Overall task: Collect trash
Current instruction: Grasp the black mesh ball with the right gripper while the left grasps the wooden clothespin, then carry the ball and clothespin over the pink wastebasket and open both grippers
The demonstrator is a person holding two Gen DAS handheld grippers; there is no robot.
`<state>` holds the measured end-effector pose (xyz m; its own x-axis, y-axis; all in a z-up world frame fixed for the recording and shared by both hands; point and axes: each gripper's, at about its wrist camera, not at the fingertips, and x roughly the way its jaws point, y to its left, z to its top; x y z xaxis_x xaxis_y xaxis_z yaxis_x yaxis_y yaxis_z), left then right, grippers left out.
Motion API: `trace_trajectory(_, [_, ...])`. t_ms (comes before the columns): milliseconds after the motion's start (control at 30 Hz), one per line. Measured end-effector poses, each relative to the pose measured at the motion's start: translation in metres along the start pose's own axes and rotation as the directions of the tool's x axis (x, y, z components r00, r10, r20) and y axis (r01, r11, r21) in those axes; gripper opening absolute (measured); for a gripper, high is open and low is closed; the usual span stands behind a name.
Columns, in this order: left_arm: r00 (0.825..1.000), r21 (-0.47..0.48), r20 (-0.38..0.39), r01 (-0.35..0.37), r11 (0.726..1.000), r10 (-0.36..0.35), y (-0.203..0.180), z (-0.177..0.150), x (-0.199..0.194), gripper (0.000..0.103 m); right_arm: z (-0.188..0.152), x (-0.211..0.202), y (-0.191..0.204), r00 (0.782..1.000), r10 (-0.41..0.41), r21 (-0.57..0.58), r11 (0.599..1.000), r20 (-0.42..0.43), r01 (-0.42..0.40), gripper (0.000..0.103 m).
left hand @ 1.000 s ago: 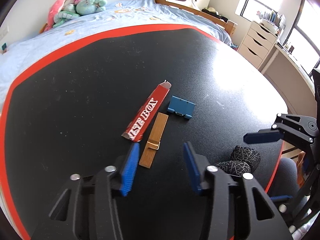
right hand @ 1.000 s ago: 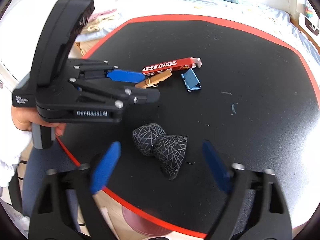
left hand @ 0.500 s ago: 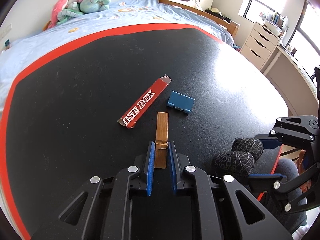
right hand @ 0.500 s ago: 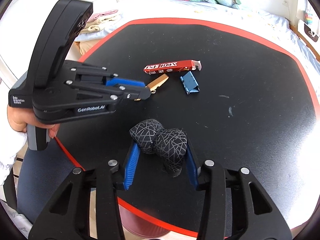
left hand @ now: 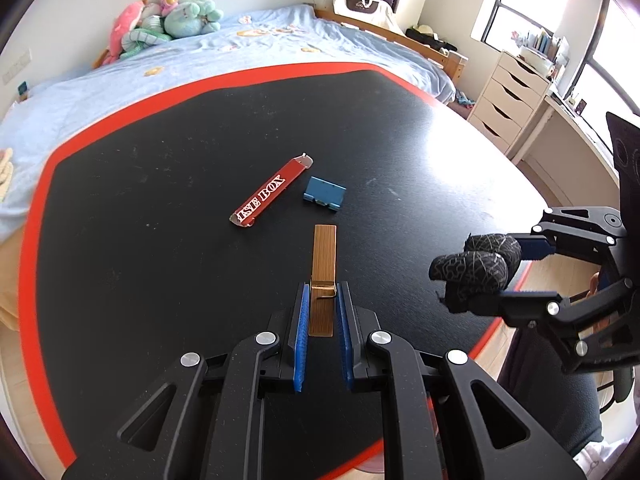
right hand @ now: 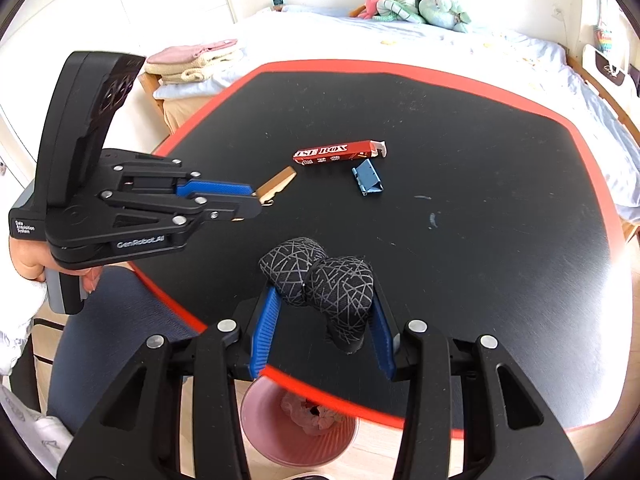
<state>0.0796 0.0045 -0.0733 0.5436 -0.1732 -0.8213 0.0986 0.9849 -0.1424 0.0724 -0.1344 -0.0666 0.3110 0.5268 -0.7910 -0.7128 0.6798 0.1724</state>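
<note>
My left gripper (left hand: 323,287) is shut on a wooden clothespin (left hand: 323,258), which sticks out forward just above the black table (left hand: 160,240). My right gripper (right hand: 325,297) is shut on a black bundle of rolled fabric with grey lines (right hand: 320,280), held clear of the table near its front edge. From the left wrist view the bundle (left hand: 474,268) and the right gripper (left hand: 516,276) are at the right. The right wrist view has the left gripper (right hand: 256,198) and the clothespin (right hand: 280,180) at the left. A red box (right hand: 336,152) and a blue binder clip (right hand: 367,178) lie on the table.
A pink bin (right hand: 304,432) with crumpled paper inside stands on the floor under the table's red front edge. A person's hand (right hand: 28,260) grips the left tool. A bed with plush toys (right hand: 420,0) lies beyond the table, and white drawers (left hand: 508,96) stand at the right.
Both grippers went from open to shut, the left on the clothespin and the right on the black bundle. Both have since risen, lifting their objects off the table.
</note>
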Motion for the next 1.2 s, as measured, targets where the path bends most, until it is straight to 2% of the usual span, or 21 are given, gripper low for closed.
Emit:
trace_trajectory(400, [0.999,0.04,0.038,0.002,0.999,-0.003,-0.042,-0.032,-0.052,0.013,-0.036,-0.058,0.023,0.999,0.009,-0.019,1.0,0.037,-0.008,0.042])
trace_trajectory(633, [0.999,0.064,0.04,0.017,0.998,-0.019,-0.064,-0.054,-0.071,0.013,-0.062,-0.077,0.032,0.999,0.015,-0.017,1.0,0.038,-0.014,0.042])
trace_trajectory(1200, [0.998,0.089,-0.003,0.055,0.995,-0.055,-0.096,-0.1,-0.084,0.013,-0.108,-0.097,0.048,0.999,0.032,0.004,0.999,0.025,-0.032,0.042])
